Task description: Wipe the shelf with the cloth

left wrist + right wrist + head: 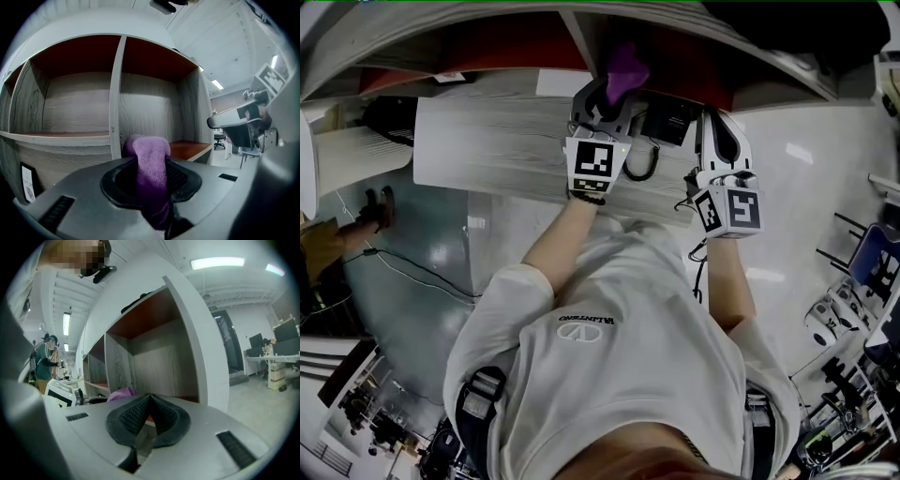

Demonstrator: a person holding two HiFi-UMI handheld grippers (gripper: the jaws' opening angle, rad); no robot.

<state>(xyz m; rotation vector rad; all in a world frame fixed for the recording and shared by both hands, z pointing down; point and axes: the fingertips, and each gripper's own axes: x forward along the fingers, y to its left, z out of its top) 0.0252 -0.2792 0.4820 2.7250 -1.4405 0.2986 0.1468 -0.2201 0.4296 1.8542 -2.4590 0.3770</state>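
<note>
- Left gripper [151, 177]: jaws shut on the purple cloth [149, 161]. A thick fold stands up between the pads and a tail hangs down at 6 o'clock.
- Cloth, location: in the head view it sits at 12 o'clock, at the mouth of the shelf [75, 110]. It appears not yet pressed to any board.
- Right gripper [148, 412]: jaws closed together with nothing between them, at 4 o'clock of the left gripper and outside the shelf's end panel.
- Shelf: wood-grain walls and red-brown boards. The upright divider [116, 93] is at 11 o'clock of the cloth, and the nearest board [188, 146] is at 3 o'clock.
- Risk, poor contact: only a narrow bunch of cloth protrudes. Judged likely that the hard jaw tips, not the fabric, would rub the board if the gripper goes in too flat.
- Risk, cloth loss: friction on the board could drag the fold out of the clamp, since the grip is on a bundle rather than a flat layer.
- Risk, collision: the divider and side wall lie close, so a wide sweep could knock either.
- Risk, snag: a black cable loop [642, 164] lies at 5 o'clock of the left gripper and could catch on it.
</note>
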